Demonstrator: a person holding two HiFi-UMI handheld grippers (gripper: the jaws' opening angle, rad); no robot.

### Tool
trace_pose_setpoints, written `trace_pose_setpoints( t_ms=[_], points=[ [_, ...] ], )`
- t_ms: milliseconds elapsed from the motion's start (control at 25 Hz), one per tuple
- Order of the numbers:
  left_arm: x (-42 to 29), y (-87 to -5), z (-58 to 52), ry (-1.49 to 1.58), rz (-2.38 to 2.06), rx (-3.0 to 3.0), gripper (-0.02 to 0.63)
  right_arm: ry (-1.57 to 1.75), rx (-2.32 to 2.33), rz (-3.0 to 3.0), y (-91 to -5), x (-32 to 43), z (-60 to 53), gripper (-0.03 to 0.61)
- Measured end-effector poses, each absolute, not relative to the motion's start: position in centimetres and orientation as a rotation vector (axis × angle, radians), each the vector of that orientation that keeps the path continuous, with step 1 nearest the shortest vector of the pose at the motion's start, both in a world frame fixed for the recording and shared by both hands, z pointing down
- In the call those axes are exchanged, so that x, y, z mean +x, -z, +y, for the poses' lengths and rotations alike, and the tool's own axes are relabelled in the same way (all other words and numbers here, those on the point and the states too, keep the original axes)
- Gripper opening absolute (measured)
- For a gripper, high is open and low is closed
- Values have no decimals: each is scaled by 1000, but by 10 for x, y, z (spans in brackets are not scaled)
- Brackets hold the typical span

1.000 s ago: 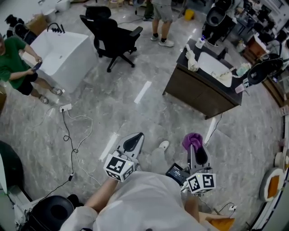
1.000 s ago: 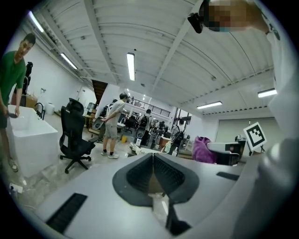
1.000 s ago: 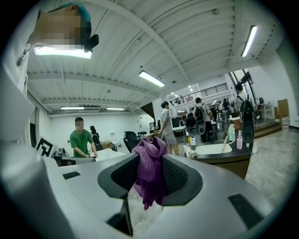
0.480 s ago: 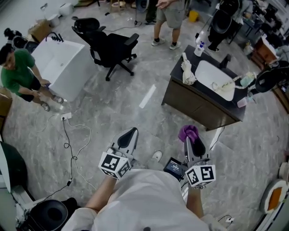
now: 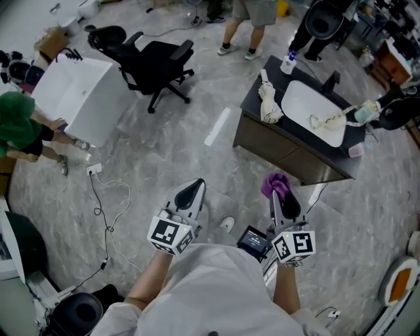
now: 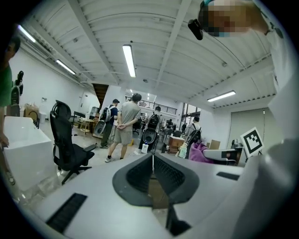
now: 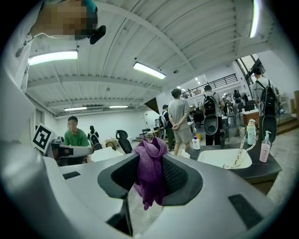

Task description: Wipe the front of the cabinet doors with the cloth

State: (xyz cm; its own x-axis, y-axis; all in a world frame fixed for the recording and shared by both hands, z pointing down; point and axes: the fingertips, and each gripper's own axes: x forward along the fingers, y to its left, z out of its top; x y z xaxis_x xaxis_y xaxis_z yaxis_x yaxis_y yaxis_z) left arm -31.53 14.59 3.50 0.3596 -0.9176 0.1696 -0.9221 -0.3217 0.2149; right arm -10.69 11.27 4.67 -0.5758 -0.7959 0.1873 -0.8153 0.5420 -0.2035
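Observation:
A dark wooden cabinet (image 5: 282, 155) with a black top and a white sink (image 5: 314, 112) stands ahead and to the right on the marble floor. My right gripper (image 5: 281, 191) is shut on a purple cloth (image 5: 275, 184), which bunches above the jaws and hangs below them (image 7: 149, 175). It is held short of the cabinet's front doors, not touching them. My left gripper (image 5: 191, 190) is shut with nothing in it (image 6: 152, 161), out to the left over bare floor.
A black office chair (image 5: 147, 62) and a white bathtub (image 5: 75, 98) stand to the far left. A person in green (image 5: 20, 131) crouches by the tub, and another person (image 5: 249, 20) stands beyond the cabinet. A cable (image 5: 108, 210) trails across the floor.
The view has shifted toward the cabinet, which now sits closer and more central. Both grippers keep their hold and pose, the right one still carrying the cloth.

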Motion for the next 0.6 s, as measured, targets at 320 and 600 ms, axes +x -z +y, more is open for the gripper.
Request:
trace_pose_setpoints(
  t_ms=[320, 600],
  points=[
    [-323, -92, 50, -92, -1448, 2390, 14, -308, 1405, -2520, -92, -114, 29, 150],
    [-334, -154, -58, -176, -1271, 2453, 14, -439, 1449, -2450, -155, -142, -76, 150]
  ],
)
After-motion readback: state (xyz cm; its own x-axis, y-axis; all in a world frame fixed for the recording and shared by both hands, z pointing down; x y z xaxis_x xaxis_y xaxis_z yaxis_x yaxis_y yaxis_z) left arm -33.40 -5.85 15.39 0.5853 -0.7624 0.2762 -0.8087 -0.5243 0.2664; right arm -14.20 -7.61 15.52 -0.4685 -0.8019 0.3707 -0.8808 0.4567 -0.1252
